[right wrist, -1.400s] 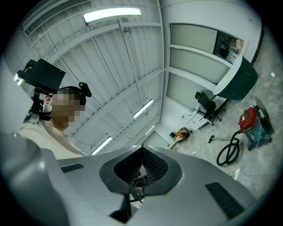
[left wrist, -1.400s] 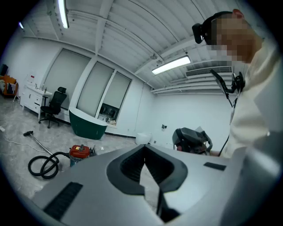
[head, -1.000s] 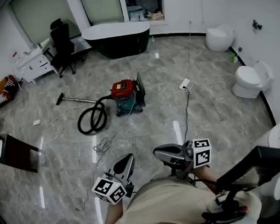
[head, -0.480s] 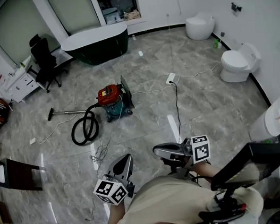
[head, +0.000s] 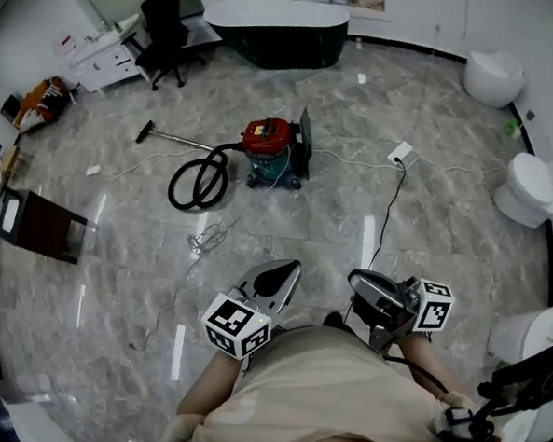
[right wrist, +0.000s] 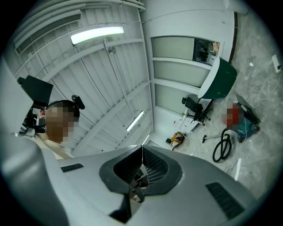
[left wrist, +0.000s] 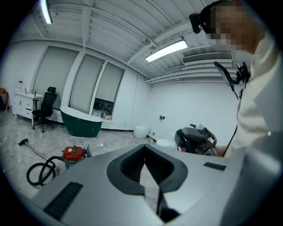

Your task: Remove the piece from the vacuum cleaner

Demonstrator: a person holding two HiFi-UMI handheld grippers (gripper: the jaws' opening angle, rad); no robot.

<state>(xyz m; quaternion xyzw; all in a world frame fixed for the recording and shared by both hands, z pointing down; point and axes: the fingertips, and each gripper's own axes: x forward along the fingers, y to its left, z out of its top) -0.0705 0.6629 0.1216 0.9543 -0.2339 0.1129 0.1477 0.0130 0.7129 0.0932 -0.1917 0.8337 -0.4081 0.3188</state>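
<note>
Closest to me, the left gripper (head: 282,273) and the right gripper (head: 367,292) hang at chest height in front of the person's torso, both empty. In each gripper view the fingers are pressed together with nothing between them. I read that as a carrying pose for walking, since there is nothing within reach to grasp.

Farther out, well apart from both grippers, the vacuum cleaner (head: 270,143) stands on the marble floor (head: 111,272). Its red lid sits on the teal drum, so I cannot see what the drum holds. The black hose (head: 195,178) loops at its left and runs into the wand (head: 171,138), lying flat. I judge one of these to be the piece to pull off, and neither has been touched yet.

Beyond it is the dark bathtub (head: 278,24), and I cannot see inside it from here.
</note>
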